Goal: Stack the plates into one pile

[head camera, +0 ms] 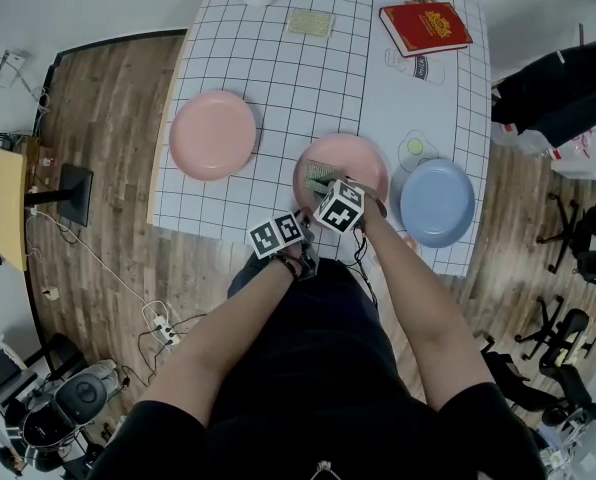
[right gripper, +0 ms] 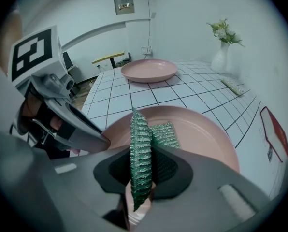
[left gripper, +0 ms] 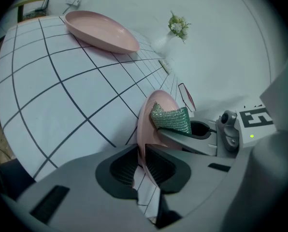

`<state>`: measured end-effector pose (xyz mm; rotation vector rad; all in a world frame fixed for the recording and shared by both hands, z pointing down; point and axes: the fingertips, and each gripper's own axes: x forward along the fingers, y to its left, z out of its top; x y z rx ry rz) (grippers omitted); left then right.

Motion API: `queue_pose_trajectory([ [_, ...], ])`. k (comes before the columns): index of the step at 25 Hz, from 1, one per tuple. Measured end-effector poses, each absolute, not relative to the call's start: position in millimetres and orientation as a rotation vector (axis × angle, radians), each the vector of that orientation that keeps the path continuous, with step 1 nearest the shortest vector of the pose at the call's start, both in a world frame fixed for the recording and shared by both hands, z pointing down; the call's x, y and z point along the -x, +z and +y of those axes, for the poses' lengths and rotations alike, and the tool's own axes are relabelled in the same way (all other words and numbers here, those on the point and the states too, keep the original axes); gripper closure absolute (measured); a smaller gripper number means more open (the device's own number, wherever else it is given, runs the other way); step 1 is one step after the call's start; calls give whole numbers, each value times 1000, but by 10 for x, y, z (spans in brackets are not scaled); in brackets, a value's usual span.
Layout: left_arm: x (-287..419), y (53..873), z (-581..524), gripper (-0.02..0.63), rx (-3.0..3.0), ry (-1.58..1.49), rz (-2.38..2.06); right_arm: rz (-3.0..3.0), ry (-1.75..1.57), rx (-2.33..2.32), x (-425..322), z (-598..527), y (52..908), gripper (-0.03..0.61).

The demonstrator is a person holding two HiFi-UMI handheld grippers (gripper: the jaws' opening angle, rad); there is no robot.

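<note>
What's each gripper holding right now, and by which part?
Left gripper: the nearer pink plate, jaws clamped on its near rim. Right gripper: a green scouring pad, pinched at one end, the rest lying in that plate.

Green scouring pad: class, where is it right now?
Right gripper view: the green scouring pad is clamped in the right gripper, over the near pink plate whose rim the left gripper holds.

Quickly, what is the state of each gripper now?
Left gripper: shut on rim of the near pink plate.
Right gripper: shut on the green scouring cloth.
</note>
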<state>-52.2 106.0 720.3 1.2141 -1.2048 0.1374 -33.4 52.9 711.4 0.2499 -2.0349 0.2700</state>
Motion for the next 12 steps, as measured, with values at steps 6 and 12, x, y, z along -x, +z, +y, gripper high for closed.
queue_pose_trajectory([
  [6,527,7210,1059,571,-1206,134,-1205,-2004,249,-275,139,530,7131,500],
  [12,527,7206,1056,571,-1206,138,-1207,-1980,265,-308,-97,537,7135,500],
])
